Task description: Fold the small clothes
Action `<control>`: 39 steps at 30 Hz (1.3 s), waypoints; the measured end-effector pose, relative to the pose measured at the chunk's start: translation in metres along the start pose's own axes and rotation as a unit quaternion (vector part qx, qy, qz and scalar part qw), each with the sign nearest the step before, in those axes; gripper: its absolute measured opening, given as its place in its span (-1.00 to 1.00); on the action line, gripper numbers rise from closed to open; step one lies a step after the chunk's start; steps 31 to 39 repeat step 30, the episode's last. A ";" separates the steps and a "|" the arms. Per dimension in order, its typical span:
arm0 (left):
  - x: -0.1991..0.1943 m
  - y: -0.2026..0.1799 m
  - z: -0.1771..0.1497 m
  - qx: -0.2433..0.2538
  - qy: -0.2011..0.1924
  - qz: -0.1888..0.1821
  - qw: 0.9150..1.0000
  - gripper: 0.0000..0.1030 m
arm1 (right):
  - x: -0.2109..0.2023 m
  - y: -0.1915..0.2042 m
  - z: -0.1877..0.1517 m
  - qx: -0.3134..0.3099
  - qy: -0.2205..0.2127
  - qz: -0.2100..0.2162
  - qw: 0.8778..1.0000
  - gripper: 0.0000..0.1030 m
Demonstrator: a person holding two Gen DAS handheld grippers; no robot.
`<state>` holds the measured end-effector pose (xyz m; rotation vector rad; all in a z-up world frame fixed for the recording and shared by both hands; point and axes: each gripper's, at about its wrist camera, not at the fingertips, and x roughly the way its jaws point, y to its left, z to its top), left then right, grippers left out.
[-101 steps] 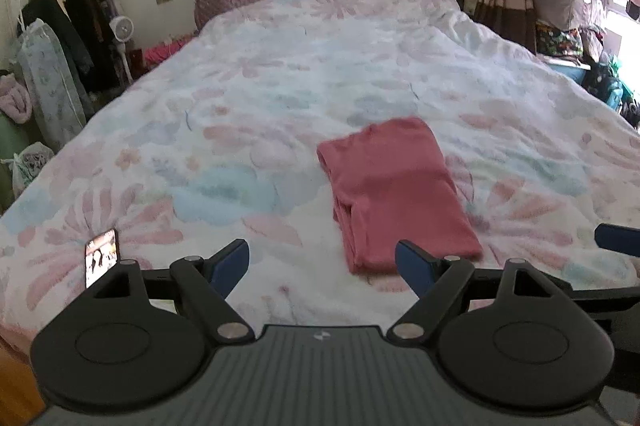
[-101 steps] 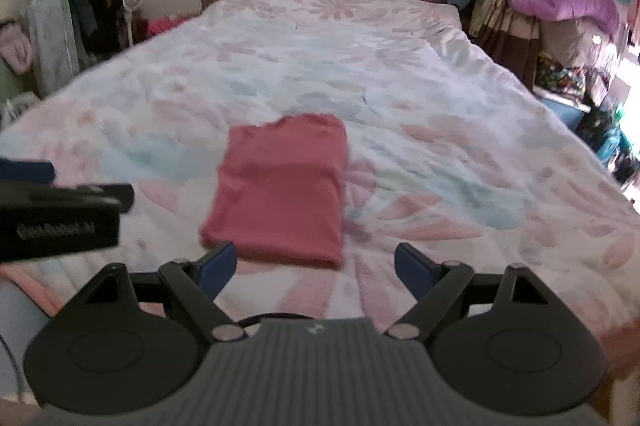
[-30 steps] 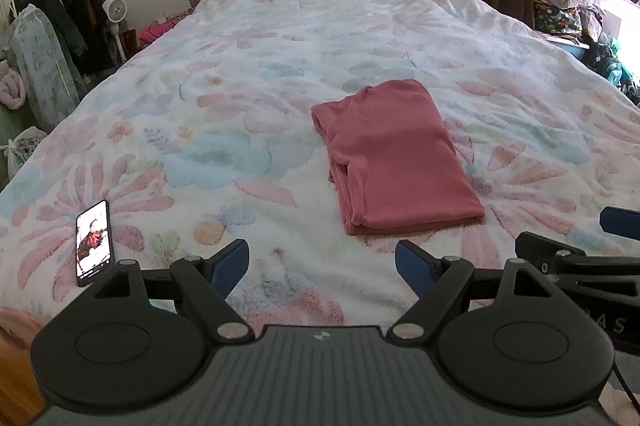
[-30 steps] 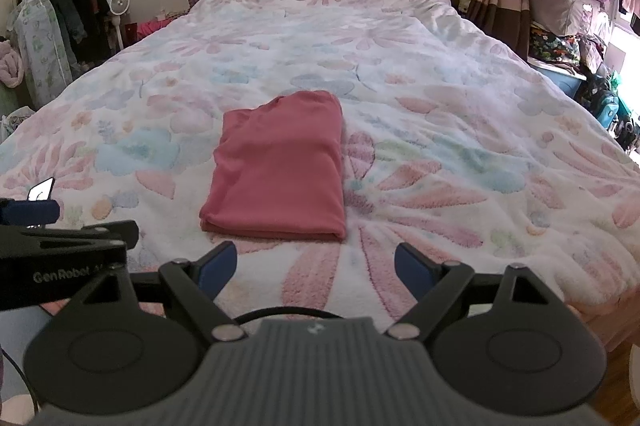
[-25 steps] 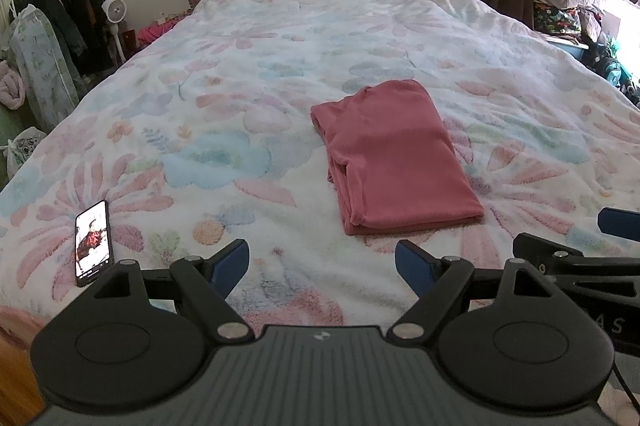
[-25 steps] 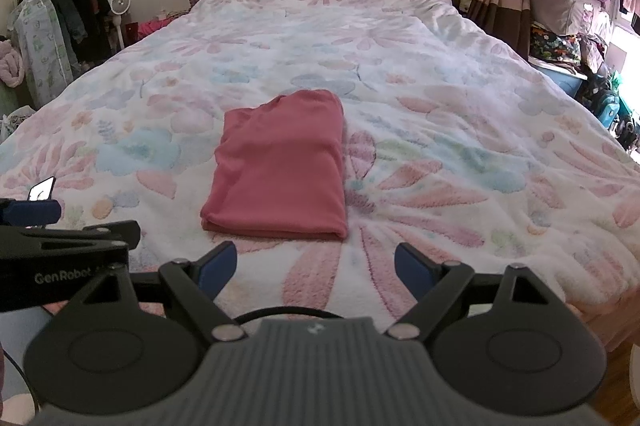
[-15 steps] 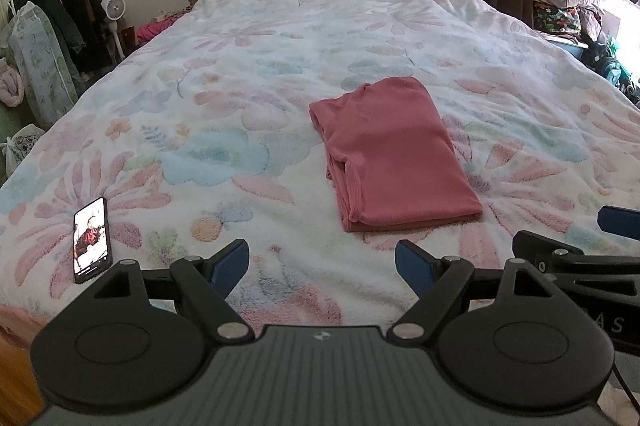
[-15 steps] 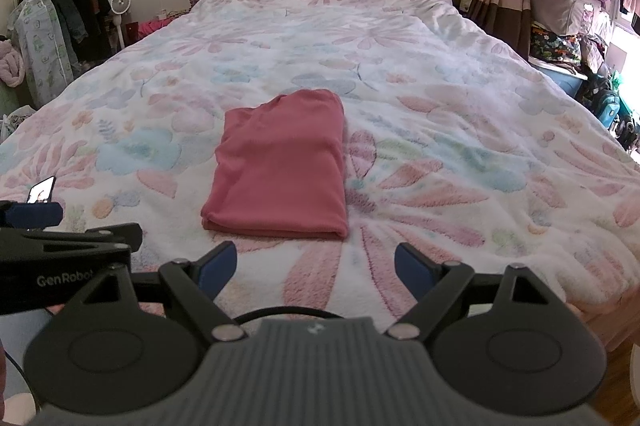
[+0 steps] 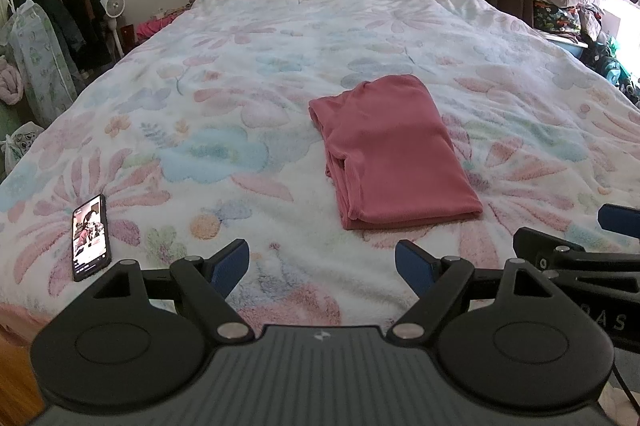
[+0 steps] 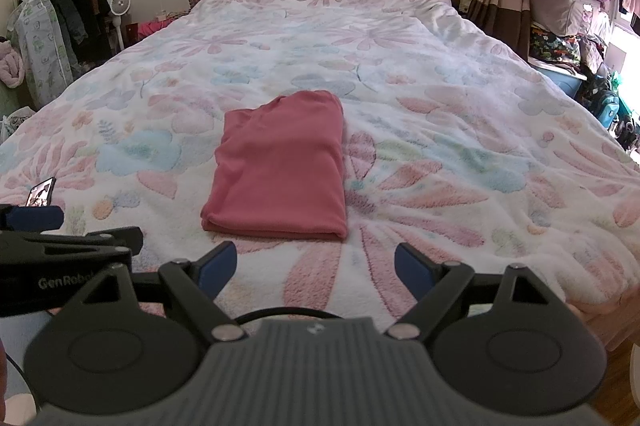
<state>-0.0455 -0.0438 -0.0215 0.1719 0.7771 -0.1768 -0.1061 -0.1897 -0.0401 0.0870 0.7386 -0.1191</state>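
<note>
Left gripper and right gripper are held level side by side above the near edge of the bed, fingers spread, empty. The folded red garment lies flat ahead, untouched.

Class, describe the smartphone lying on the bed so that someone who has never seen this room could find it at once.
Start with the big bed under the floral blanket. Go to its near edge, on the side of the clothes rack, well left of the folded pink garment. There lies the smartphone, flat and face up: a small dark rectangle with a lit screen, the only hard, glossy thing on the soft blanket.
</note>
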 end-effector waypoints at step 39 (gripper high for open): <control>0.000 0.002 0.000 0.010 -0.007 -0.007 1.000 0.88 | -0.004 0.002 0.004 0.003 -0.003 -0.001 1.000 0.60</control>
